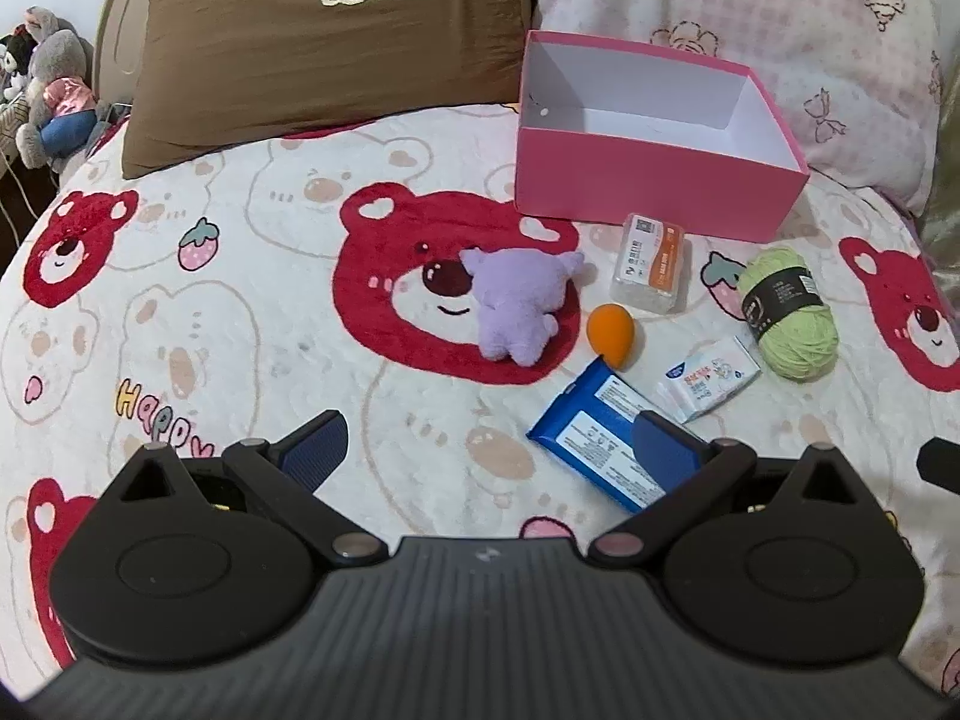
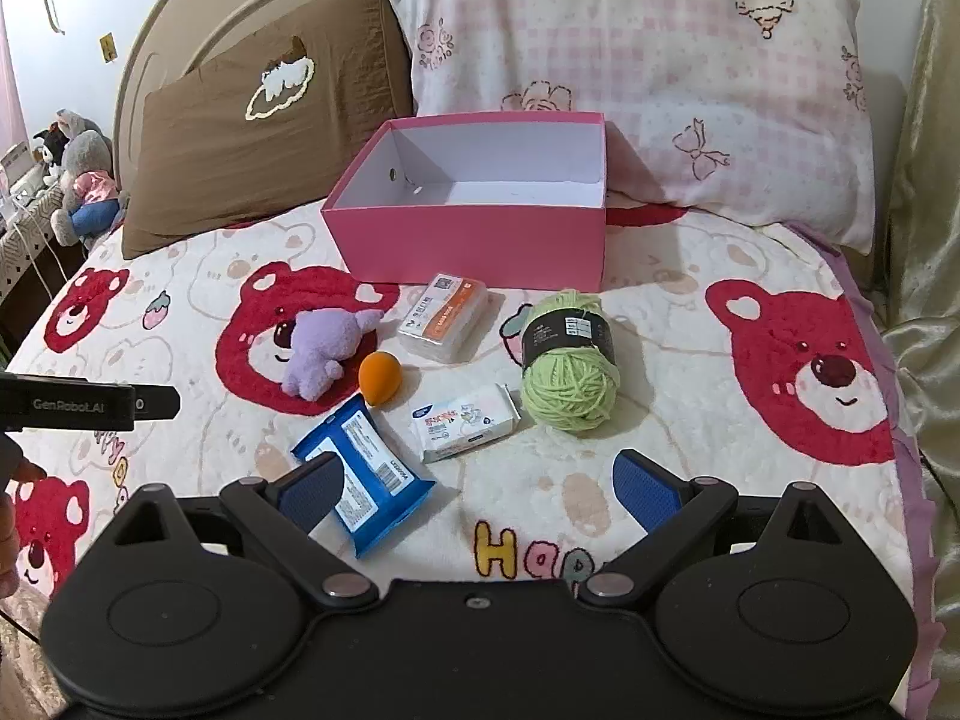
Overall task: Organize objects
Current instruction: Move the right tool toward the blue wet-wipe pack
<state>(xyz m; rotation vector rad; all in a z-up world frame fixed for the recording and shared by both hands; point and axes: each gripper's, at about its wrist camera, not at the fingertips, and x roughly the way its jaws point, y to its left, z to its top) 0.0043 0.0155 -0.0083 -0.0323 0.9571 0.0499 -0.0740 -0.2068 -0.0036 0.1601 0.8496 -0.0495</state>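
An open pink box [image 1: 648,183] [image 2: 468,243] with a bare white inside stands on the bear-print blanket in front of the pillows. Before it lie a purple plush toy [image 1: 519,306] [image 2: 321,351], an orange egg-shaped sponge [image 1: 611,336] [image 2: 379,378], a clear case with an orange label [image 1: 649,264] [image 2: 444,315], a green yarn ball [image 1: 786,312] [image 2: 570,366], a white tissue pack [image 1: 708,378] [image 2: 465,423] and a blue wipes pack [image 1: 600,435] [image 2: 366,477]. My left gripper [image 1: 489,450] hovers open, its right finger over the blue pack. My right gripper [image 2: 480,489] hovers open, its left finger over that pack.
A brown pillow [image 1: 336,54] [image 2: 264,138] and a pink checked pillow [image 1: 750,30] [image 2: 648,60] lean on the headboard behind the box. Stuffed toys [image 1: 48,90] [image 2: 84,180] sit past the bed's left edge. The left gripper's body [image 2: 90,405] shows at the right wrist view's left edge.
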